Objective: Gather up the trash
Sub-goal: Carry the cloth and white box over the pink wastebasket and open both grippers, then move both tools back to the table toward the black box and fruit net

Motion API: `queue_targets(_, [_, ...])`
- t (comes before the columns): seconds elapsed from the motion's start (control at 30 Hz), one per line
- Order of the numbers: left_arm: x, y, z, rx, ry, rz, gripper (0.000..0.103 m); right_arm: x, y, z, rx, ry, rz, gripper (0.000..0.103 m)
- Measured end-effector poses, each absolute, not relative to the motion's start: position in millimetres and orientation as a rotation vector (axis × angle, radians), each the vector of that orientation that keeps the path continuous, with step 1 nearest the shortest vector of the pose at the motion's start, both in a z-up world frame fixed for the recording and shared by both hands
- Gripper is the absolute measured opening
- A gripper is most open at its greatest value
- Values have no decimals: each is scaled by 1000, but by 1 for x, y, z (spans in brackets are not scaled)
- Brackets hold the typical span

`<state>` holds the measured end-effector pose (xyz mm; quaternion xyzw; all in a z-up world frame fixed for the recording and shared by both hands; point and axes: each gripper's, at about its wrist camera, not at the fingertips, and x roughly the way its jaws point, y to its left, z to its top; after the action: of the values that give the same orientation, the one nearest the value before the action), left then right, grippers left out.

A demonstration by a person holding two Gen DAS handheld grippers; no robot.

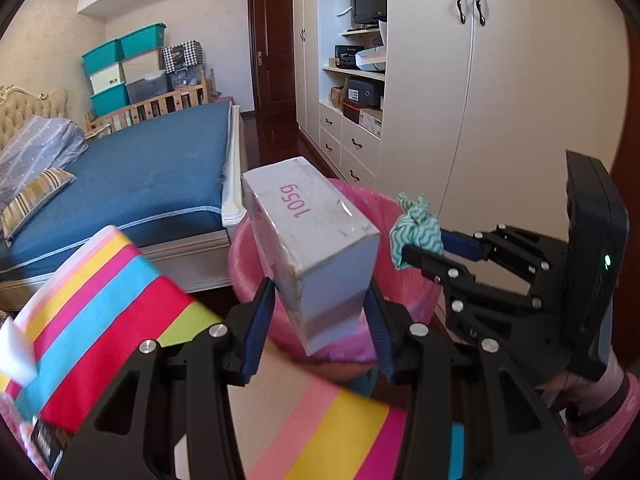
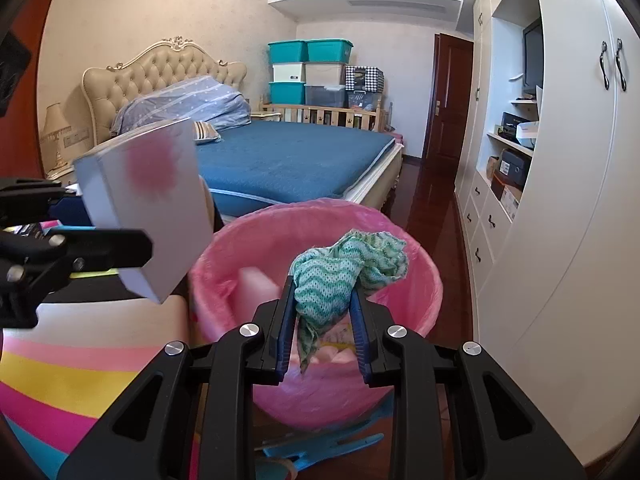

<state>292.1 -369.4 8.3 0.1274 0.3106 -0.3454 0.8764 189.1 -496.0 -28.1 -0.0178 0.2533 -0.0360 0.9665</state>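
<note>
Left hand-held gripper (image 1: pixel 322 312): clamped on the lower end of a white box (image 1: pixel 316 240), one blue pad on each narrow side; the box stands tilted away from the camera, with pink "105g" print on its upper face.
Right hand-held gripper (image 2: pixel 323 312): closed on a crumpled green-and-white cloth (image 2: pixel 344 272), which bulges out above the blue pads while a tail of it hangs down between them.
White box, from the right wrist view: held up to the left of the right hand-held gripper, blurred, above the striped worktop edge and just beside the bin's left rim.
Cloth, from the left wrist view: to the right of the box, pinched at the tip of the right hand-held gripper, over the far right part of the bin.
Bin (image 2: pixel 424 280): round, lined with a pink bag, directly ahead of and below both hand-held grippers; pale pink pieces lie inside it.
Worktop (image 1: pixel 120 292): covered in a cloth with pink, yellow, blue and red stripes, below and left of the left hand-held gripper.
Bed (image 2: pixel 296 160): blue cover, beyond the bin, with a tufted headboard at its far left.
Wardrobe (image 1: pixel 428 92): white doors and drawers, ahead and to the right of both hand-held grippers.
</note>
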Motion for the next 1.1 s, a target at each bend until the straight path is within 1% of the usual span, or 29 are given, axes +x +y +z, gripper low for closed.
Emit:
queue_targets(0.17, [320, -393, 7, 229, 680, -756, 45, 206, -509, -30, -17, 501, -74, 26])
queue_targets(0.2, [326, -397, 7, 217, 678, -767, 45, 209, -511, -30, -14, 490, -74, 31])
queue_targets(0.23, [330, -399, 8, 210, 673, -766, 51, 212, -515, -30, -13, 483, -79, 42])
queue_targets(0.27, [333, -401, 8, 196, 663, -753, 64, 215, -519, -31, -6, 482, -87, 54])
queue_targets(0.3, [335, -399, 8, 173, 651, -731, 69, 217, -523, -31, 2, 478, -97, 73])
queue_targets(0.33, [336, -396, 9, 152, 640, -706, 75, 216, -529, -30, 16, 464, -106, 75])
queue_targets(0.4, [332, -389, 11, 136, 629, -690, 80, 211, -539, -29, 46, 449, -108, 75])
queue_targets(0.47, [326, -380, 11, 148, 614, -658, 88, 203, -543, -29, 57, 434, -121, 75])
queue_targets(0.57, [306, -361, 11, 182, 576, -607, 96, 190, -545, -30, 70, 429, -130, 75])
queue_targets(0.73, [266, -318, 11, 205, 543, -565, 98, 175, -533, -28, 64, 430, -94, 75])
queue_targets(0.83, [242, -289, 8, 201, 525, -533, 98, 170, -510, -27, 43, 442, -60, 75])
queue_targets(1.1, [191, -206, -19, 230, 569, -426, 98, 169, -439, -19, -1, 454, 59, 77])
